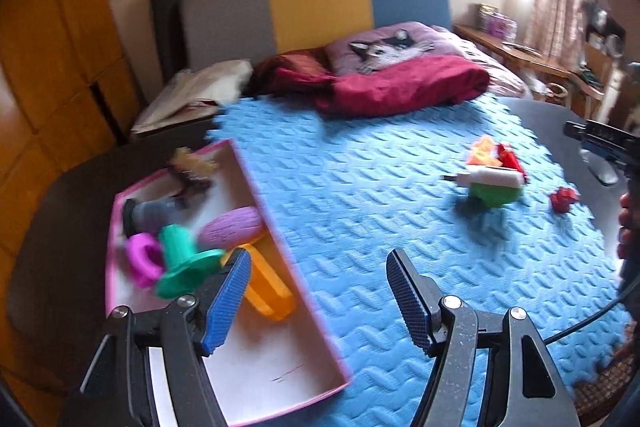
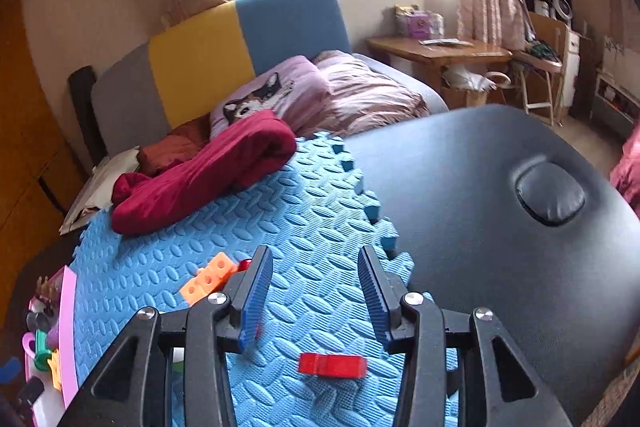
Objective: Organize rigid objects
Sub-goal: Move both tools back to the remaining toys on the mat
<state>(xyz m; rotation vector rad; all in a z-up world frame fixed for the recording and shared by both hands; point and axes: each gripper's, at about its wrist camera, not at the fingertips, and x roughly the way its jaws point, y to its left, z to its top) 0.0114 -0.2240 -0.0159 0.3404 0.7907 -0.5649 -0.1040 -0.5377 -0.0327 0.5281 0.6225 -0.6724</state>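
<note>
Pink-rimmed box: at 9 o'clock in the left wrist view, white inside, already holding a green flanged piece, a magenta ring, a ribbed purple oval, an orange piece and a grey cylinder. Thin wall; likely to slide or tip if clipped.

Left gripper: parted about halfway, nothing between the blue pads, left pad over the box's near rim. Risk: catching that rim on the way out and spilling sorted pieces.

Blue foam mat: textured, soft. Small pieces may sink or tilt under a downward press.

Loose cluster: at 2 o'clock in the left wrist view, a white cylinder lying across a green piece, orange and red parts behind, all touching. Risk: lifting one and rolling the cylinder off. Small red piece apart, near the mat edge.

Orange block: at 10 o'clock in the right wrist view, partly hidden by the left finger.

Right gripper: partly spread, empty, pads clear of the mat.

Red block: at 6 o'clock, flat on the mat below the fingertips, not between them. Risk: pads closing above it and missing, or nudging it off the mat.

Black padded table: at 3 o'clock, smooth; anything dropped there may skid.
</note>
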